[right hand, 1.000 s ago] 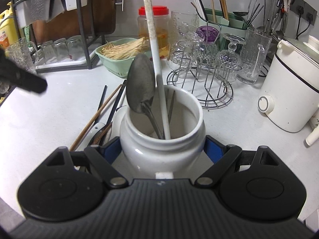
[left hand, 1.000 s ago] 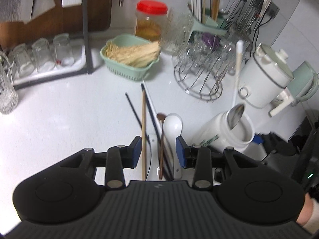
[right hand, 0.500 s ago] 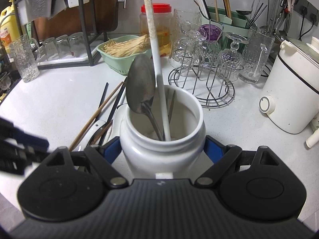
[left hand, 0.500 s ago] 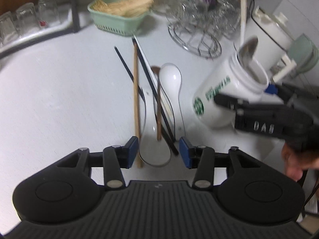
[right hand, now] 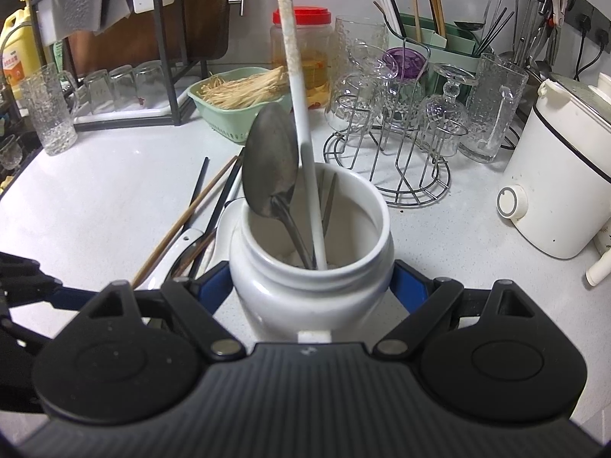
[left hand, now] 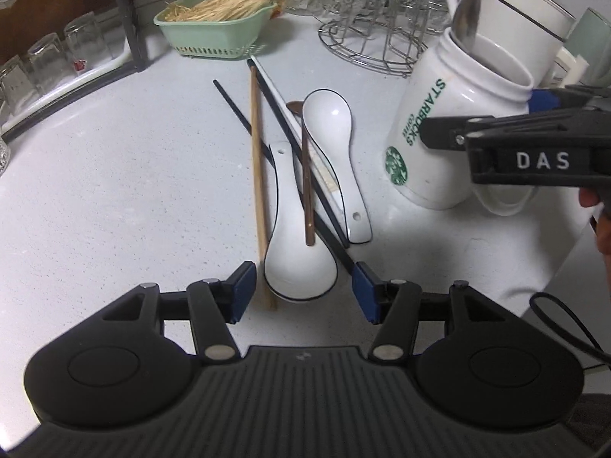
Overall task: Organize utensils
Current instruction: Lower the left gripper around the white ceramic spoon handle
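Note:
A heap of utensils lies on the white counter (left hand: 114, 191): two white ceramic spoons (left hand: 298, 263) (left hand: 332, 122), a light wooden chopstick (left hand: 257, 175), a brown one (left hand: 306, 191) and black ones (left hand: 294, 145). My left gripper (left hand: 301, 290) hangs low over the near spoon's bowl, its jaws opening, pads either side and not touching it. My right gripper (right hand: 311, 286) is shut on the white Starbucks jar (right hand: 309, 278) (left hand: 450, 129), which holds a metal spoon (right hand: 271, 160) and a white chopstick (right hand: 298, 107).
A green basket of sticks (left hand: 217, 26) and a wire glass rack (right hand: 393, 141) stand behind the heap. A white cooker (right hand: 561, 175) is at the right, a dish rack with glasses (right hand: 114, 87) at the left. A hand (left hand: 595, 217) holds the right gripper.
My left gripper has come down closer to the utensil heap and its jaws have spread wider. The right gripper and the jar have stayed put.

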Demonstrator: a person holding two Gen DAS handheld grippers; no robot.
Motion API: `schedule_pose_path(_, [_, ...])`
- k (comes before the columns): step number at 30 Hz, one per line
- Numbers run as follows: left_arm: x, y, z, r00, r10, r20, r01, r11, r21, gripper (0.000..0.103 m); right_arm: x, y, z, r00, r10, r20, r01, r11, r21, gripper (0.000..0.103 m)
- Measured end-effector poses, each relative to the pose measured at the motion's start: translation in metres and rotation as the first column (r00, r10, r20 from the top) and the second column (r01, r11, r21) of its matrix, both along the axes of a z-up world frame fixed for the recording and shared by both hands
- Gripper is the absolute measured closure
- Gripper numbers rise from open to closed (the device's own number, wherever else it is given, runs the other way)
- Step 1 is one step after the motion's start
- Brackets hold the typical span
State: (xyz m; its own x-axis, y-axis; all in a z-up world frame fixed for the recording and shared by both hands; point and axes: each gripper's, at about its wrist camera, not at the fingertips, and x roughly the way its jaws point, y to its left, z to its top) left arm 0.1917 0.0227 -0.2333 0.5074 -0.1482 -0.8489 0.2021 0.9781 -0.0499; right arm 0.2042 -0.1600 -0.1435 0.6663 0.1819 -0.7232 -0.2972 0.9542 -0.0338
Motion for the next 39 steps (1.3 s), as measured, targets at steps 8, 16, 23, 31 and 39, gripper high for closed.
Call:
schedule_pose_path(8, [0.004, -0.003, -0.005, 0.999, 0.035, 0.020, -0.035, 0.999, 0.007, 0.043, -0.001, -0.001, 0.000, 1.000, 0.008, 0.004, -0.008, 1.000, 0.002, 0.013])
schedule_pose_path(16, [0.008, 0.005, -0.005, 0.998, 0.068, -0.009, -0.068, 0.998, 0.011, 0.056, -0.001, -0.001, 0.000, 1.000, 0.015, 0.003, -0.015, 1.000, -0.001, 0.013])
schedule_pose_path(23, [0.008, 0.011, 0.011, 0.997, 0.077, 0.004, -0.078, 0.997, 0.014, 0.056, -0.002, 0.000, 0.000, 1.000, 0.016, 0.012, -0.016, 1.000, 0.001, 0.013])
schedule_pose_path(31, [0.023, 0.016, 0.016, 0.993, 0.116, -0.030, -0.117, 0.993, -0.030, 0.056, -0.004, -0.001, -0.001, 1.000, 0.006, 0.019, -0.006, 1.000, 0.010, 0.013])
schedule_pose_path(39, [0.026, 0.020, 0.000, 0.985, 0.156, -0.081, -0.160, 0.985, -0.056, 0.056, -0.004, -0.001, -0.001, 1.000, 0.005, 0.022, -0.005, 1.000, 0.009, 0.013])
